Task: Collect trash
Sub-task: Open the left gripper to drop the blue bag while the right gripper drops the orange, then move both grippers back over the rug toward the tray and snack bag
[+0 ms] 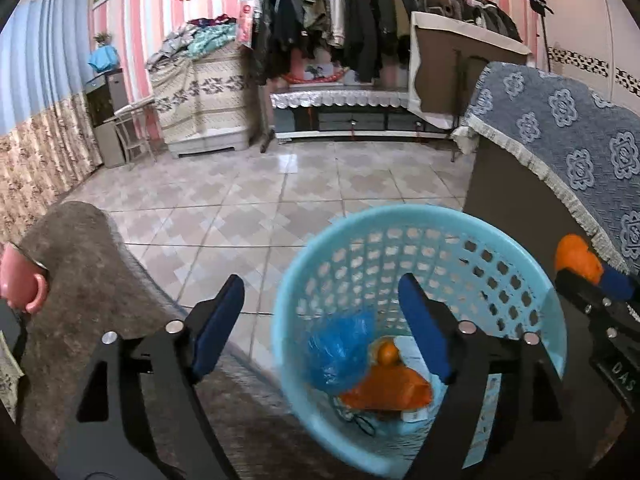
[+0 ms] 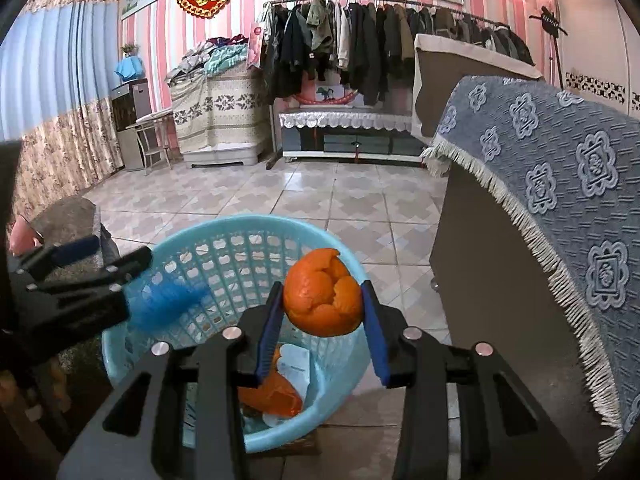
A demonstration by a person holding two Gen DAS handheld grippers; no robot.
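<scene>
A light blue plastic basket point(image 1: 520, 240) stands on the floor; in it lie a blue plastic bag point(image 1: 340, 356), orange peel point(image 1: 392, 392) and white paper. My left gripper point(image 1: 320, 320) is open and empty over the basket's left rim. My right gripper point(image 2: 322, 312) is shut on an orange peel point(image 2: 324, 292) and holds it above the basket point(image 2: 224, 226). The right gripper with its peel point(image 1: 576, 258) shows at the right edge of the left wrist view. The left gripper point(image 2: 100, 264) shows at the left of the right wrist view, with a blurred blue streak point(image 2: 168, 300) below it.
A grey rug-covered surface point(image 1: 88, 264) with a pink cup point(image 1: 20, 280) lies to the left. A cabinet under a blue patterned cloth point(image 2: 560, 168) stands close on the right. Tiled floor point(image 1: 280, 196) stretches to a clothes rack point(image 1: 360, 20) at the far wall.
</scene>
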